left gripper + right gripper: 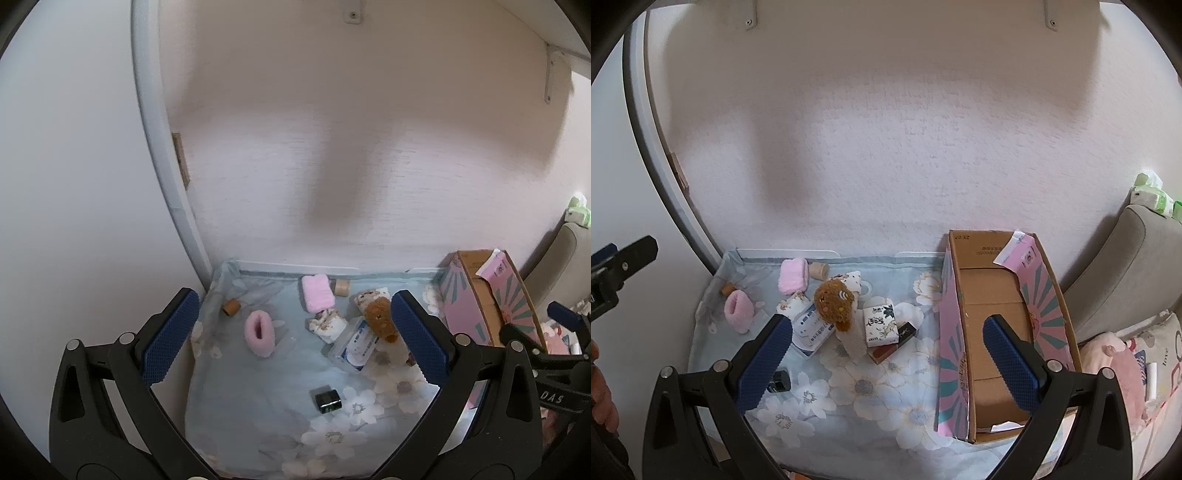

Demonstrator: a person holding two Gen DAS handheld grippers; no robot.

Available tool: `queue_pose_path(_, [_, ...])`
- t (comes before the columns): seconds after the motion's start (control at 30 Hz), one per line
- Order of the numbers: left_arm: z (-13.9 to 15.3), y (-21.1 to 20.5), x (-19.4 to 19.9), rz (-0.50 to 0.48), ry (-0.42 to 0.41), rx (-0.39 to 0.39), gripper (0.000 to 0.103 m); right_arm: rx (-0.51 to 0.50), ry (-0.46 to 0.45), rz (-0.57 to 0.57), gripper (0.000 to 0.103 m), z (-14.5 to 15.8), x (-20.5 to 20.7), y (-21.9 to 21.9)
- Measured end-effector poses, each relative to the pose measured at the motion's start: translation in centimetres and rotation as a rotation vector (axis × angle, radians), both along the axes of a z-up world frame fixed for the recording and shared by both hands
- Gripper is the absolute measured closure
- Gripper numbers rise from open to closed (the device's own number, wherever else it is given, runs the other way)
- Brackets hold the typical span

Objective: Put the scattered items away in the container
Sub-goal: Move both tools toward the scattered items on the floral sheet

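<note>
An open pink cardboard box stands empty at the right of a floral blue cloth; it also shows in the left wrist view. Scattered on the cloth lie a brown plush toy, a pink folded towel, a pink fuzzy roll, a white-blue packet, a floral tissue pack, a small dark box and a small black bottle. My left gripper is open above the cloth's left side. My right gripper is open, between items and box.
A pale wall backs the table. A grey chair back and a pink cushion stand right of the box. Two small cork-coloured cylinders lie near the cloth's far edge.
</note>
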State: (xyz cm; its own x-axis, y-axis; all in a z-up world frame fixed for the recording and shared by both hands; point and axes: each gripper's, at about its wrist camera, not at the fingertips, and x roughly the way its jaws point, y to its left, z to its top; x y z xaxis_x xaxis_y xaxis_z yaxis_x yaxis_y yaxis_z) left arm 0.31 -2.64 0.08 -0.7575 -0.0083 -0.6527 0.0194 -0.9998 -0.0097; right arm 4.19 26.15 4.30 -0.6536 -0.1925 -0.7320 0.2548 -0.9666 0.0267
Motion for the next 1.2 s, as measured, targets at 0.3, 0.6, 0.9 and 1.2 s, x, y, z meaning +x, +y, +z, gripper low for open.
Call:
queue_pose_path(0.3, [-0.5, -1.9, 0.3, 0.015, 0.005, 0.025, 0.0, 0.048, 0.056, 0.014, 0.0, 0.8, 0.1, -0.6])
queue_pose_path(0.6, [-1.0, -5.0, 0.6, 0.059, 0.008, 0.064, 0.0, 0.033, 0.05, 0.032, 0.0, 0.6, 0.1, -0.1])
queue_pose_path(0.9, [-2.6, -6.9, 1.0, 0.088, -0.034, 0.081, 0.0, 0.013, 0.012, 0.07, 0.0, -0.4, -0.9, -0.4])
queue_pose_path(1.2, [-3.4, -5.9, 0.4, 0.032, -0.044, 0.07, 0.0, -0.01, -0.023, 0.126, 0.0, -1.7, -2.3, -1.5])
